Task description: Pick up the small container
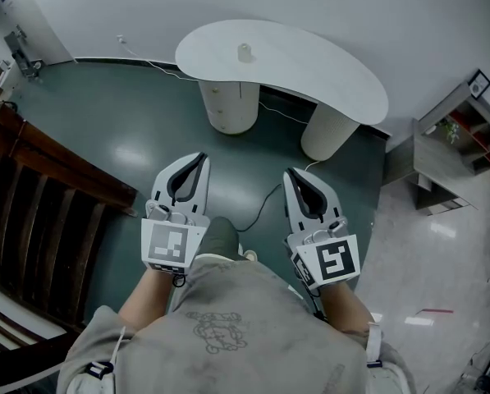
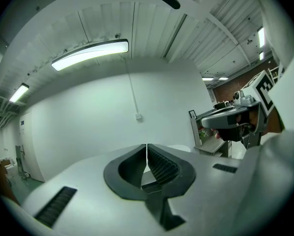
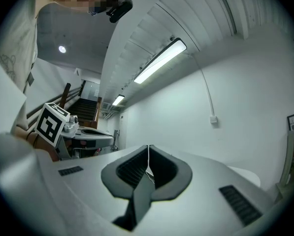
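**Q:** Where does the small container stand?
**A:** Upright on the white curved table, at 12 o'clock from the person and well apart from both grippers; the tabletop rests on two round pedestals

**Q:** State of the left gripper?
**A:** Fingers together along a thin seam, nothing between them. It is held low at 11 o'clock, above the dark green floor, with its tips directed toward the table

**Q:** And the right gripper?
**A:** Fingers likewise pressed together and empty. It is held at 1 o'clock, beside the left one at about the same height, and the marker cube sits at its rear

**Q:** Surroundings?
**A:** A wooden staircase at 9 o'clock and a low shelf unit at 2 o'clock. A thin cable lies on the floor between the grippers, and the person's grey shirt is at 6 o'clock
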Available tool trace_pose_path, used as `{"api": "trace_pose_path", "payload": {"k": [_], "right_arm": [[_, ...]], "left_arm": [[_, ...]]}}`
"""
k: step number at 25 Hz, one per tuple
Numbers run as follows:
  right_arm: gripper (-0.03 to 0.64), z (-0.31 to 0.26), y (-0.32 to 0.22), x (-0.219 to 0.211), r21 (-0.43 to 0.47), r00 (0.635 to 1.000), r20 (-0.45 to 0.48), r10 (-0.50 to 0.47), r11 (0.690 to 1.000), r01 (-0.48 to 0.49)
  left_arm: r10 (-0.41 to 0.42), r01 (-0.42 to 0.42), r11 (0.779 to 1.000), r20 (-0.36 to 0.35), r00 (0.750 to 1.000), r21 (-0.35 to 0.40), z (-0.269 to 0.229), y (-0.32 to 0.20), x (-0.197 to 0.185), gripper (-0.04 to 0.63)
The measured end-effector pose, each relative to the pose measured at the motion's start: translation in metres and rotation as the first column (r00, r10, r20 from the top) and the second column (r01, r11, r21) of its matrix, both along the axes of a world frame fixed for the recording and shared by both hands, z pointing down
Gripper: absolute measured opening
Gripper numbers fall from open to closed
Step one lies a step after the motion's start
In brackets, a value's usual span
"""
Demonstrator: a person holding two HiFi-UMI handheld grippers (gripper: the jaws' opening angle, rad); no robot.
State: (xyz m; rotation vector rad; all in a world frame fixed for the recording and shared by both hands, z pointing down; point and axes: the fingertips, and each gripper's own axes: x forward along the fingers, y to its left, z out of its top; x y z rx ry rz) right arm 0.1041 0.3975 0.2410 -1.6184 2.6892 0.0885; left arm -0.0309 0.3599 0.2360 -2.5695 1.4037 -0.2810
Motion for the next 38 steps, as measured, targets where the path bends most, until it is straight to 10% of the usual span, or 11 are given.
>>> {"api": "trace_pose_path", "payload": {"k": [21,38], "right_arm": [[0.031,0.018,-0.061,0.002,0.044,1.000,-0.027,0.006,0.999,-0.005],[0.031,0.033,-0.225,-0.026,-0.015,0.998,-0.024,0.056,0.998,-0.056]], "left_arm": [[-0.010,0.011,0.999,-0.023,1.000,0.049,0.021,-0.068,-0.001,0.021],[0.044,-0.045,0.999,-0.017,0.999,-0.030,0.037,-0.235,-0.022,0.021]]}}
